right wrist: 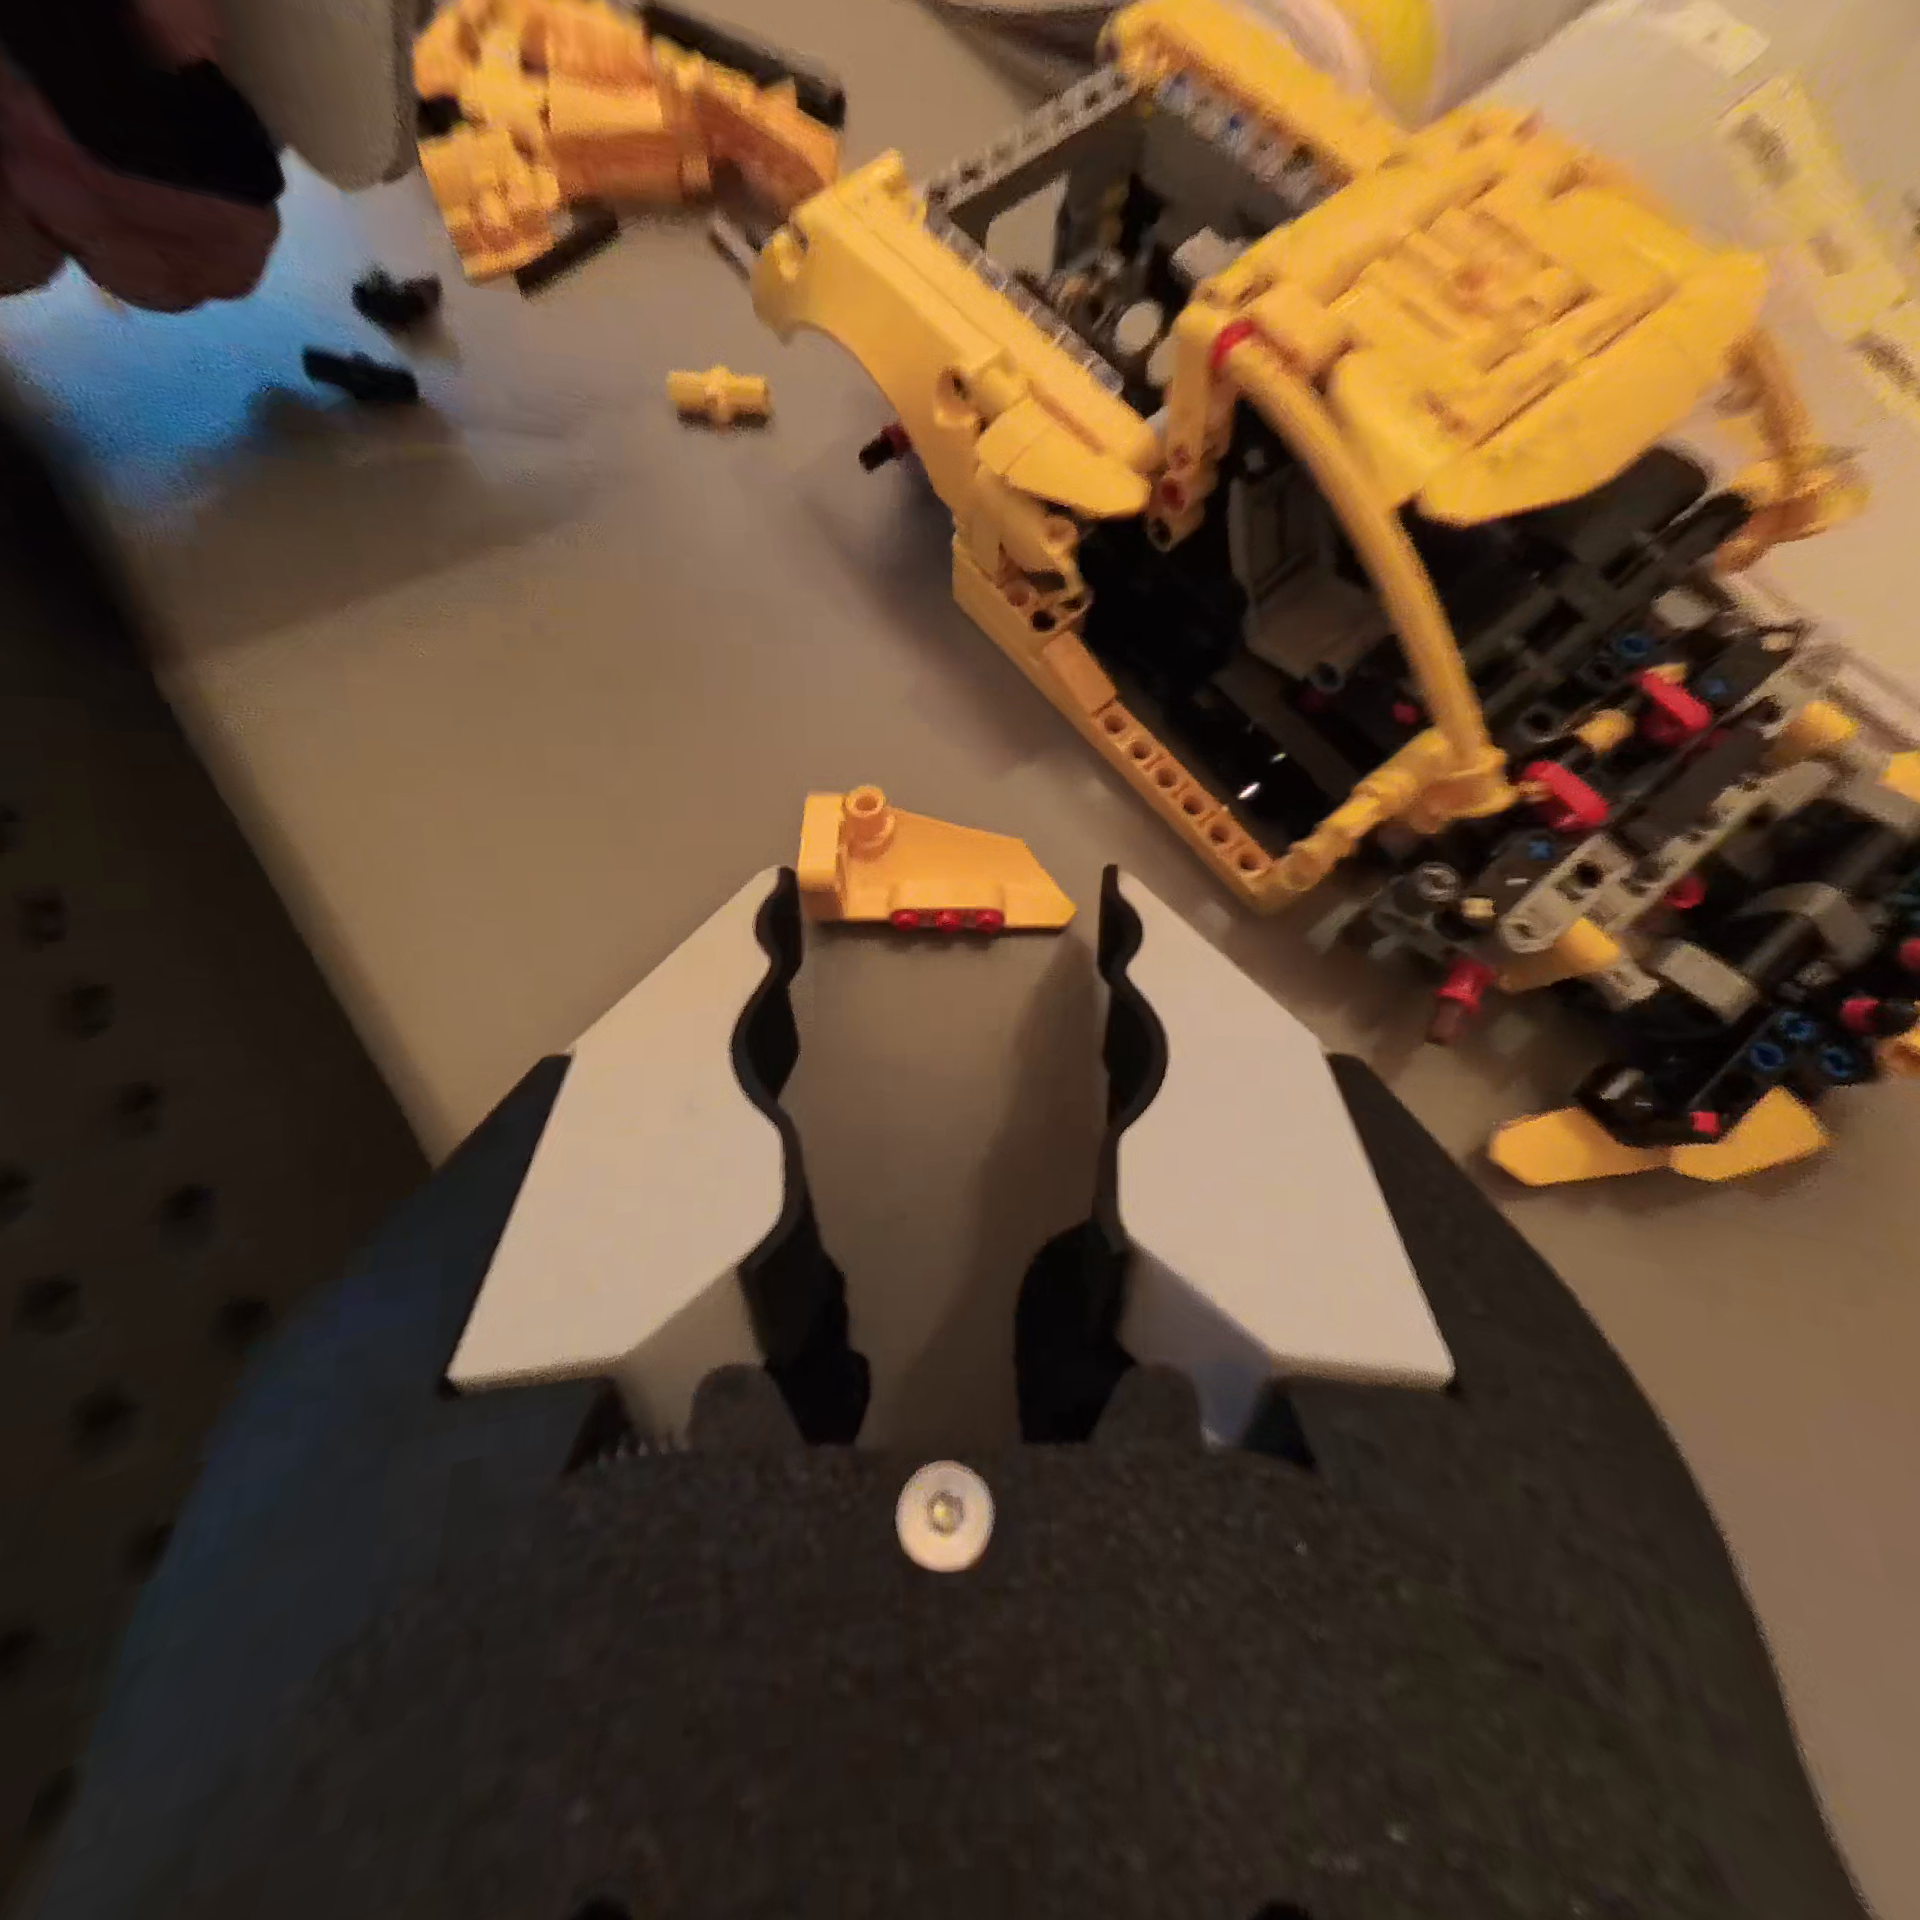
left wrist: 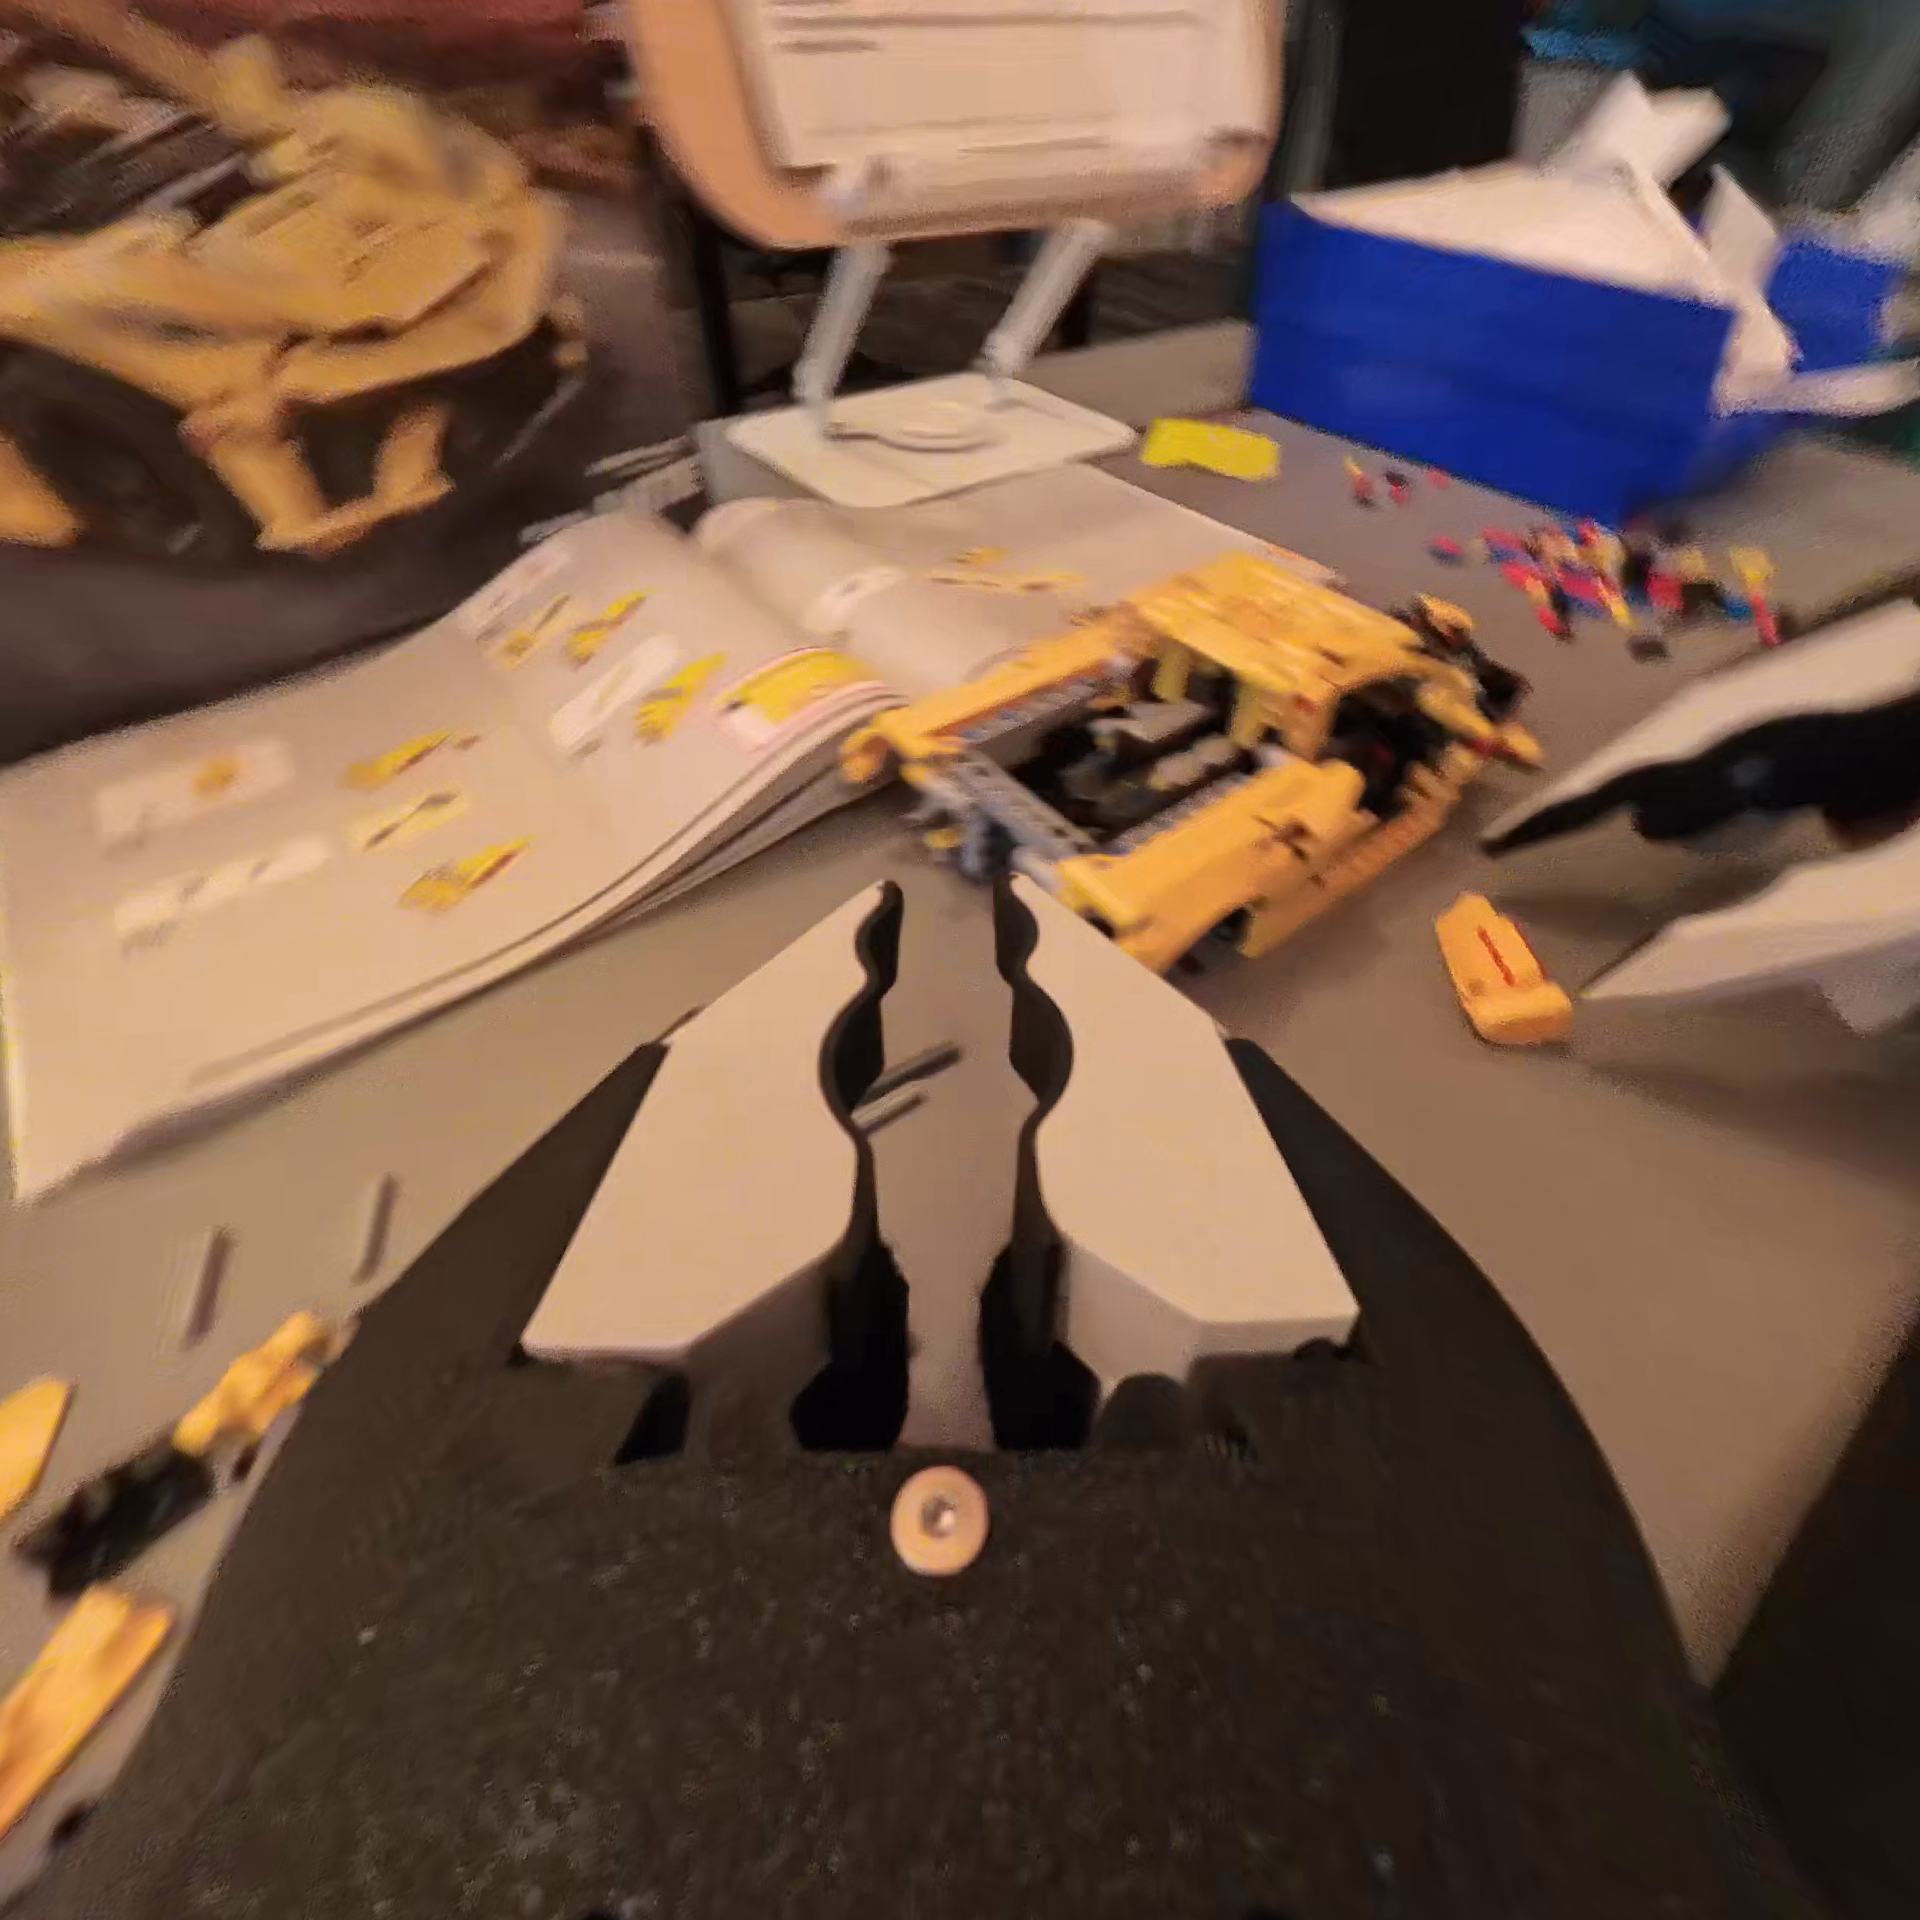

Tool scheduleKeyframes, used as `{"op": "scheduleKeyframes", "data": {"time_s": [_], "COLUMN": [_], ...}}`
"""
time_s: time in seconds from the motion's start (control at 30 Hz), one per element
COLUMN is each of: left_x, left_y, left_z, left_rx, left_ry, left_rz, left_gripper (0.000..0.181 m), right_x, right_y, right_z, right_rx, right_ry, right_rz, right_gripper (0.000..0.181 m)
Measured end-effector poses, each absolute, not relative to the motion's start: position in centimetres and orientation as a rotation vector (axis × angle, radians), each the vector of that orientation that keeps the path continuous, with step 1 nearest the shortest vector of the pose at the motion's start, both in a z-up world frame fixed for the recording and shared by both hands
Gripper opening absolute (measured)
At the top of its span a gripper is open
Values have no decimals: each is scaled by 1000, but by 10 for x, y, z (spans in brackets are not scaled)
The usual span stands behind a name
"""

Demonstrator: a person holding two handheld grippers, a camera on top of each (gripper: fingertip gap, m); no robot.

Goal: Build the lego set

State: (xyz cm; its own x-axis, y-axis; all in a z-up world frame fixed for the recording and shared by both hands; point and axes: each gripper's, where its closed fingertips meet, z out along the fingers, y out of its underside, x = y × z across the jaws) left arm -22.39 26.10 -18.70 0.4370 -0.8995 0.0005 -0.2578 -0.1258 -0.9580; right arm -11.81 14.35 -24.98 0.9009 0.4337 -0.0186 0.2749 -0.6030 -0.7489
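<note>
Right gripper (right wrist: 948,896) jaws parted, empty; yellow wedge piece (right wrist: 925,875) just beyond tips.

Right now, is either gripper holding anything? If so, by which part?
Nothing held. The left gripper is open and empty; the right gripper is open, with the yellow panel piece lying on the table just past its fingertips.

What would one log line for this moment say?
left gripper: open, empty | right gripper: open, nearing yellow panel piece | model: partly built
</note>
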Motion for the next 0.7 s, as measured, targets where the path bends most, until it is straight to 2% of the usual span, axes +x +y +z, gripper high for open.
{"op": "scheduleKeyframes", "data": {"time_s": [0.17, 0.27, 0.7], "left_x": [-304, -335, -355], "left_y": [334, 351, 356], "left_z": [-202, -214, -186], "left_rx": [-1894, -1975, -1904], "left_ry": [569, 420, 404], "left_rz": [-638, -556, -553], "left_gripper": [18, 18, 18], "right_x": [-89, -75, -78], "right_y": [157, 163, 166], "right_z": [-200, -194, -201], "right_rx": [-1965, -1925, -1947], "right_ry": [-297, -199, -210], "right_rz": [401, 458, 481], "right_gripper": [46, 45, 36]}}
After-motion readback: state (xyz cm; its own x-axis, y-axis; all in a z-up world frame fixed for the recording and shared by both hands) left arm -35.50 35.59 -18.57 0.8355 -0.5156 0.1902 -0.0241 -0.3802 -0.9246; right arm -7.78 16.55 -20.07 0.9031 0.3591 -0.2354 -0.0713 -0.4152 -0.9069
